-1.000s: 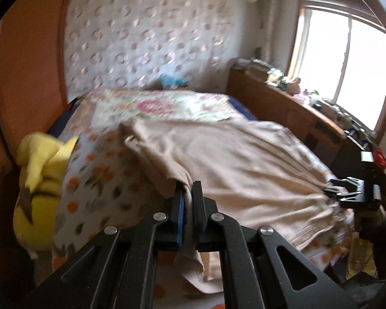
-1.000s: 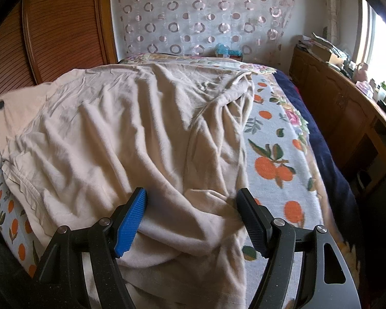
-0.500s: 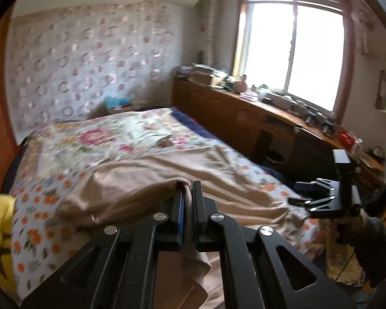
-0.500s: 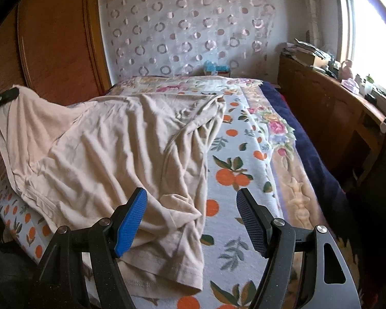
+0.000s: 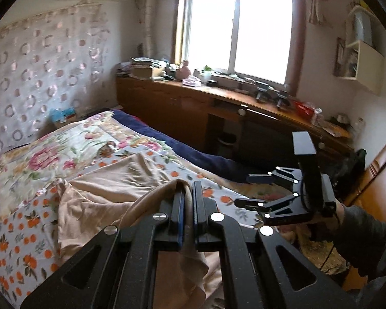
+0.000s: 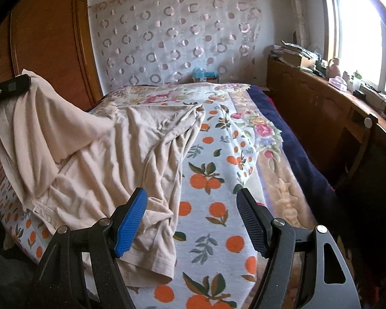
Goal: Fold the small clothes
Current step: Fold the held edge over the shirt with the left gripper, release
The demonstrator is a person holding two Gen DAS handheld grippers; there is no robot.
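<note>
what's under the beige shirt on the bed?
The beige shirt lies on the orange-print bedspread, which shows along its edges. Whatever is beneath its middle is covered. One corner is lifted off, pinched in the left gripper.

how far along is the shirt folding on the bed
Early. Done: the beige shirt is spread across the orange-print bedspread, wrinkled, no finished fold visible. In hand: the left claw is shut on one edge, lifting it off the bed. The right claw is open and empty above the bedspread. Left: laying that edge over and all further folds.
</note>
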